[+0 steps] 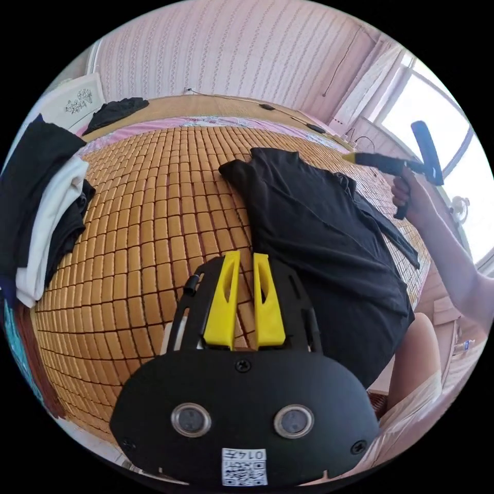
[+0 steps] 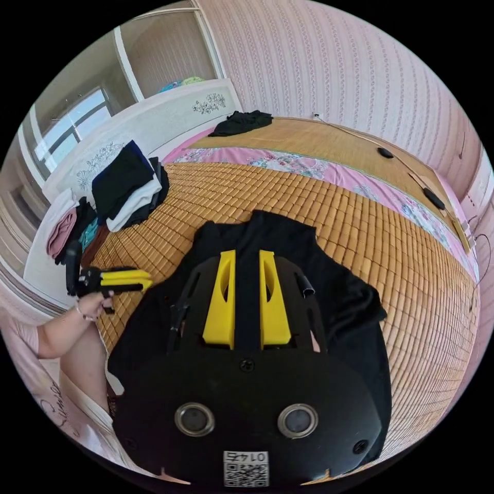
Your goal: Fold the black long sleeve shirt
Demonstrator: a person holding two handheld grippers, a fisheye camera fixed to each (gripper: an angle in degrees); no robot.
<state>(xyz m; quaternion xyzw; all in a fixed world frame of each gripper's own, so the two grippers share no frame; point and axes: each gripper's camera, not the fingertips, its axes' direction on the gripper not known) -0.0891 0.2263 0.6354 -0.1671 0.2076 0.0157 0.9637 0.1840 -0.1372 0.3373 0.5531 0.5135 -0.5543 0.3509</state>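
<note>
The black long sleeve shirt (image 1: 319, 242) lies spread on the bamboo mat (image 1: 144, 216) of a bed, one sleeve (image 1: 391, 231) trailing toward the mat's edge. My left gripper (image 1: 246, 257) hovers over the mat just beside the shirt's hem side, its yellow jaws a narrow gap apart with nothing between them. My right gripper (image 2: 247, 254) hangs above the shirt (image 2: 339, 303), jaws apart and empty. The right gripper (image 1: 360, 157), held in a hand, also shows past the shirt's far side. The left gripper (image 2: 144, 280) shows at the shirt's left edge.
A pile of folded black and white clothes (image 1: 46, 206) (image 2: 128, 190) sits near the headboard. Another dark garment (image 2: 242, 122) lies on the far mat. Small dark objects with a cable (image 2: 385, 153) rest along the far side. The person's leg (image 1: 417, 350) is at the bed's edge.
</note>
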